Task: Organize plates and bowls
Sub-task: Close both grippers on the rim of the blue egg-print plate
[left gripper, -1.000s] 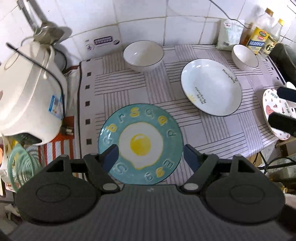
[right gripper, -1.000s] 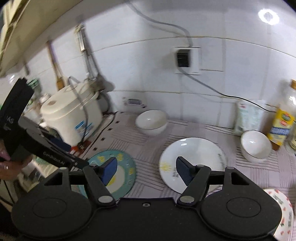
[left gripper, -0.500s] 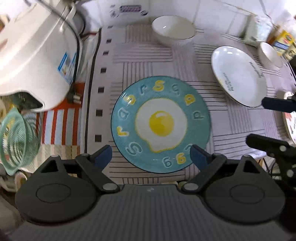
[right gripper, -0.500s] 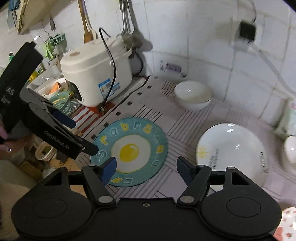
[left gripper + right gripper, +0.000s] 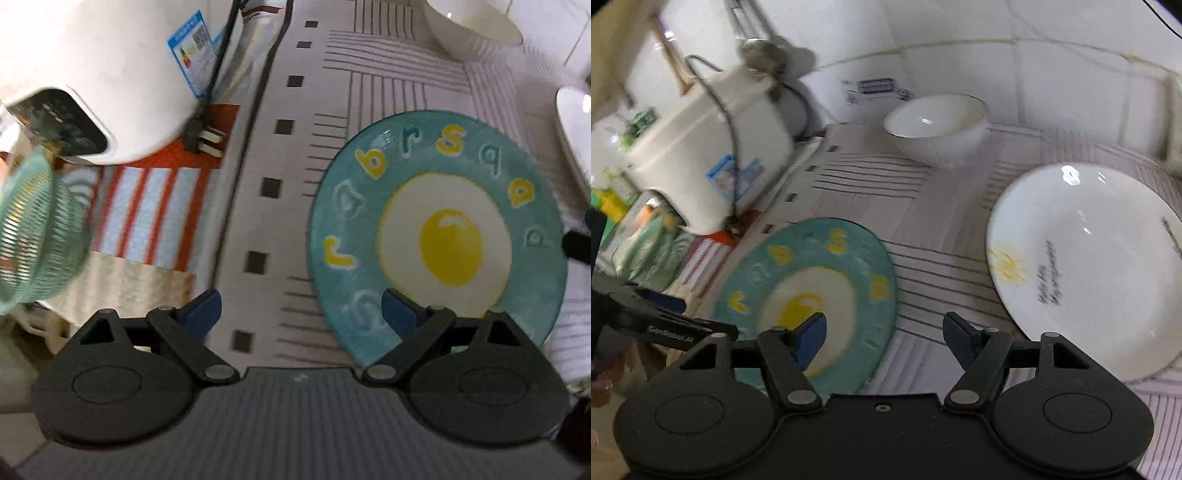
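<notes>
A teal plate (image 5: 439, 236) with a fried-egg picture and yellow letters lies flat on the striped cloth. My left gripper (image 5: 301, 312) hangs open and wide just above the plate's left rim, one finger over the plate and one over bare cloth. My right gripper (image 5: 884, 332) is open over the right rim of the teal plate (image 5: 812, 288), which it straddles without touching. A white plate (image 5: 1082, 269) lies to the right and a white bowl (image 5: 938, 125) stands by the wall. Neither gripper holds anything.
A white rice cooker (image 5: 709, 147) with cord and plug (image 5: 203, 136) stands left of the cloth. A green mesh basket (image 5: 33, 229) sits at the far left. The left gripper's finger (image 5: 665, 314) shows in the right wrist view, with a hand (image 5: 602, 369) below it.
Both grippers have come down close to the teal plate, which now looks much larger. The left jaws have spread wider and shifted to the plate's left rim.
</notes>
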`<action>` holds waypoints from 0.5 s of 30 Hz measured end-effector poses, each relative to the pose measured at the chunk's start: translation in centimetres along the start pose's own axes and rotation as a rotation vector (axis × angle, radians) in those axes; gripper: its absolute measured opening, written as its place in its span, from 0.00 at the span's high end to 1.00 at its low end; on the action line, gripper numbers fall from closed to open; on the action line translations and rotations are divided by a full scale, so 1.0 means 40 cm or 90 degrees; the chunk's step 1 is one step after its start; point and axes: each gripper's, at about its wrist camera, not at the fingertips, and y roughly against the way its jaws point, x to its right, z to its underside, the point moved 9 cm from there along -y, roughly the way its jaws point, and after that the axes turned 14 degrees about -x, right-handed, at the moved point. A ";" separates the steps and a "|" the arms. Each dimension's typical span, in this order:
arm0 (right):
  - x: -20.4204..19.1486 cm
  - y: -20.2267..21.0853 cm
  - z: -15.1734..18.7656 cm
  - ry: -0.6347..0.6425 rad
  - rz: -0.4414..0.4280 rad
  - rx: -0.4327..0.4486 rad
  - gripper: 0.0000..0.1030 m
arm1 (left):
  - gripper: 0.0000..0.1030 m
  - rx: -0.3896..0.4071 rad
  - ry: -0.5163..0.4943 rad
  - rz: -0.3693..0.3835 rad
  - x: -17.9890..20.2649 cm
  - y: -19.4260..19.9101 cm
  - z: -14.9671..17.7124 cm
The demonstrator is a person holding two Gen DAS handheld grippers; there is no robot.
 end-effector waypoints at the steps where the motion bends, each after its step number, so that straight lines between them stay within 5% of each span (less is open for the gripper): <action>1: 0.001 0.000 0.005 -0.005 -0.006 -0.002 0.28 | 0.08 0.000 0.010 0.011 0.000 -0.004 -0.001; 7: -0.006 -0.024 0.036 -0.027 -0.048 -0.026 0.35 | 0.08 0.017 0.013 0.044 0.010 -0.014 -0.004; 15: -0.006 -0.031 0.056 -0.071 -0.096 -0.050 0.71 | 0.13 0.002 0.029 0.091 0.007 -0.016 0.017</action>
